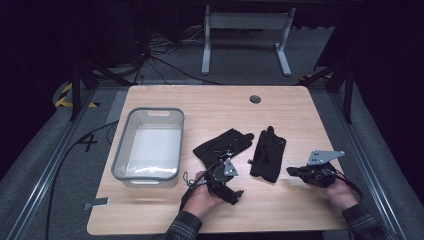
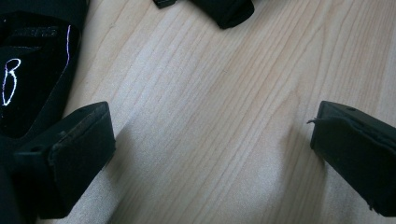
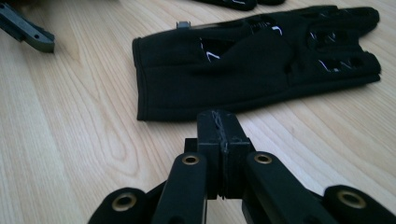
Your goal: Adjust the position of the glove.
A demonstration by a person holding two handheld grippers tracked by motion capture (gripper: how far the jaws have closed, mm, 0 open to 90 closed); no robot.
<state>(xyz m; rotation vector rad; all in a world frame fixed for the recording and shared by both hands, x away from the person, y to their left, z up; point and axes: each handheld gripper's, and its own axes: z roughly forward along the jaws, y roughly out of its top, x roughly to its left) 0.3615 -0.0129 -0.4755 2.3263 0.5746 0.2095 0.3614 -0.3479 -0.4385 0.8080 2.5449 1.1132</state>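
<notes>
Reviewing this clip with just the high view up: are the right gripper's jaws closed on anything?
Observer: No. In the right gripper view the right gripper has its jaws pressed together with nothing between, short of the right glove.
Operator: And the left one?
Observer: The left gripper is open, its jaws wide apart over bare table.
Operator: Is it touching a glove?
Observer: The left glove lies right beside one jaw; I cannot tell if they touch.

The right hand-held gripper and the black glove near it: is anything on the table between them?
No. In the right gripper view, bare wooden table lies between the shut right hand-held gripper and the glove's cuff.
</notes>
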